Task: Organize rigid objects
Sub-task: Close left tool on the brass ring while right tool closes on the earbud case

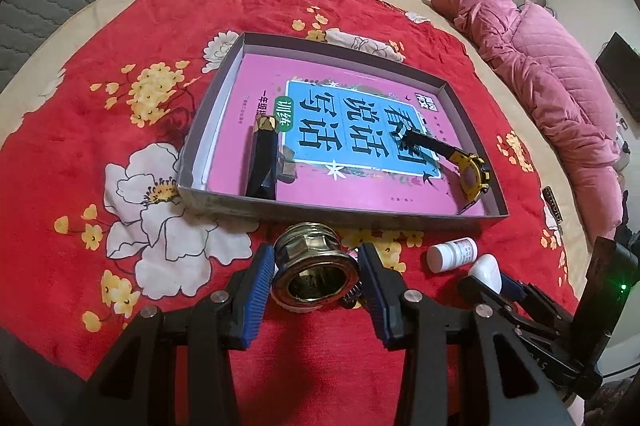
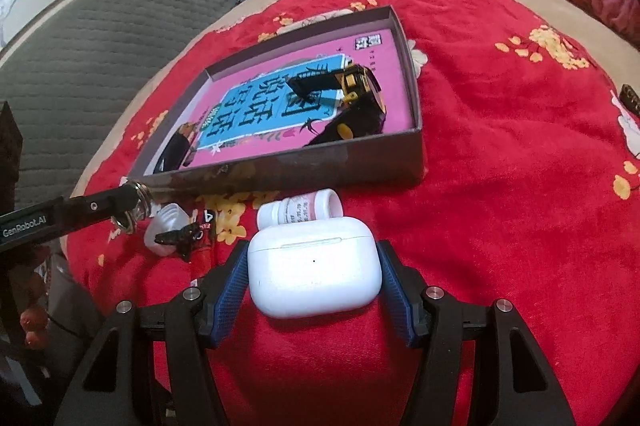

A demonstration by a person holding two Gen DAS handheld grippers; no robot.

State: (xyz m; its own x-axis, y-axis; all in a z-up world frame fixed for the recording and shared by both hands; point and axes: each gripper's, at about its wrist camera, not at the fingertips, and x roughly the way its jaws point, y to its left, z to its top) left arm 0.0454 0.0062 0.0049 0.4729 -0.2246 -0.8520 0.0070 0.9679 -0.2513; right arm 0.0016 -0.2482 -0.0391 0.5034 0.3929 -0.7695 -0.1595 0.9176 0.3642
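My left gripper [image 1: 315, 250] is shut on a brass threaded fitting [image 1: 316, 276], its blue pads pressing both sides, just short of the near wall of a shallow grey box [image 1: 344, 212]. In the box lie a pink book [image 1: 360, 130], a black bar with a gold end [image 1: 264, 162] and a yellow-and-black watch [image 1: 472, 174]. My right gripper [image 2: 314, 254] is shut on a white earbud case [image 2: 314, 274], also near the box [image 2: 304, 170]. The fitting [image 2: 136, 212] shows at the left of the right wrist view.
A white pill bottle [image 2: 300, 212] lies on its side between the earbud case and the box. A clear plastic piece [image 2: 166, 226] and a black clip [image 2: 180, 238] lie to its left. All rest on a red flowered blanket [image 1: 120, 106]; pink bedding [image 1: 540, 66] is at the far right.
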